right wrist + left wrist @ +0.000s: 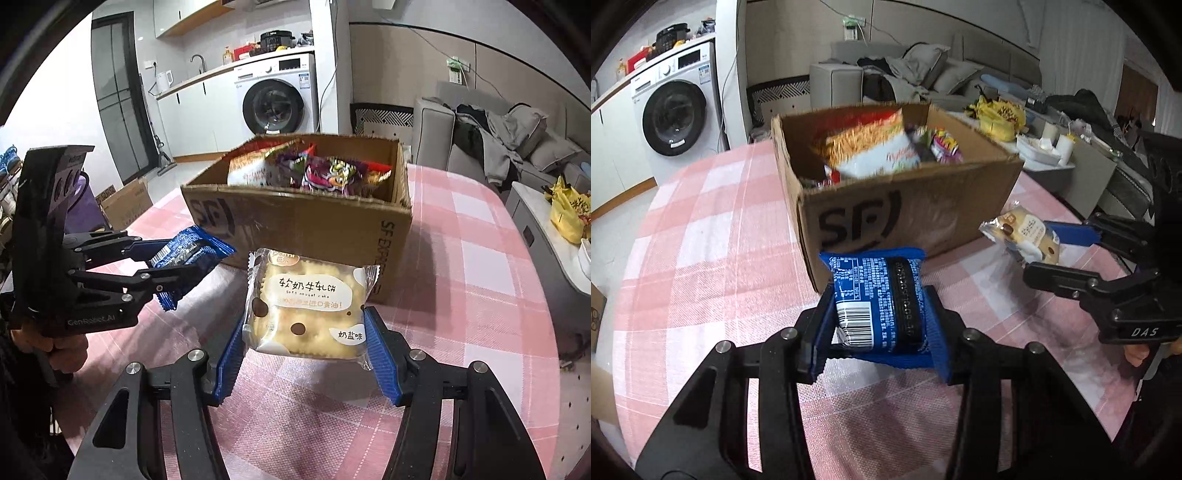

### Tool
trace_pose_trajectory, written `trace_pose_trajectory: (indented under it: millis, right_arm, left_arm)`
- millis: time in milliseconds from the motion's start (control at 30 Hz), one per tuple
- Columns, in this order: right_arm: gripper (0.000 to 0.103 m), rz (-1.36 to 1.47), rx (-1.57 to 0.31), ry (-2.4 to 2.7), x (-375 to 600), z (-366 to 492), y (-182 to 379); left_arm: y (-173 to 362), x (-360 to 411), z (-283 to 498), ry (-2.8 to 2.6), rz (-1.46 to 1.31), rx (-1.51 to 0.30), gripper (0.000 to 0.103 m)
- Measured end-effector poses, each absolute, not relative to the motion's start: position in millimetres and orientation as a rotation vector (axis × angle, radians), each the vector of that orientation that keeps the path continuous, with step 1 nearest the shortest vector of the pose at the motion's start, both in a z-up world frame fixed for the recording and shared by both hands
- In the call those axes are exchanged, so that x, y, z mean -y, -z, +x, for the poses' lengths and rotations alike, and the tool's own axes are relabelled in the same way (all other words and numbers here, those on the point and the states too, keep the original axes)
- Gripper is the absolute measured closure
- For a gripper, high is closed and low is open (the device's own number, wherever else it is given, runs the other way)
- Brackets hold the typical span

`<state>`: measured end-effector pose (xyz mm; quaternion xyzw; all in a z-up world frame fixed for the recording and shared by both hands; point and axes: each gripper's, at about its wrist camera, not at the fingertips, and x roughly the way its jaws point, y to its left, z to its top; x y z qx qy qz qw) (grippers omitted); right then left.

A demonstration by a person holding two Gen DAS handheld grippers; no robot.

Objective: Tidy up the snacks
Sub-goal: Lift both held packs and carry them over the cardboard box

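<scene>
The left gripper (879,325) has its jaws clamped on the sides of a blue biscuit packet (877,299), whose long axis runs away from the camera toward the cardboard box (908,218); the right gripper (304,354) has its jaws closed, at a wider spread, on a pale nougat-cracker packet (308,306) with its printed face up. Both packets appear to be held clear of the pink checked table (480,258), just before the box, which holds more snack bags (332,173). Behind are a washing machine (275,99) and a grey sofa (923,70).

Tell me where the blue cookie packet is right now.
The blue cookie packet is clamped in the left gripper, above the pink checked tablecloth, just in front of the cardboard box.
</scene>
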<state>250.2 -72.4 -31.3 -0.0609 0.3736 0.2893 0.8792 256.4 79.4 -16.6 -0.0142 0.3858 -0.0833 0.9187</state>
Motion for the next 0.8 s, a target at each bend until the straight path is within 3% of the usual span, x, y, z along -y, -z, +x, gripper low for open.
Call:
trace_pose_trajectory:
  millis: [800]
  right_arm:
    - [0.041, -0.060, -0.618, -0.592, 91.8, 245.2, -25.8]
  left_arm:
    - [-86.8, -116.4, 206.2, 0.135, -0.107, -0.605, 0.061]
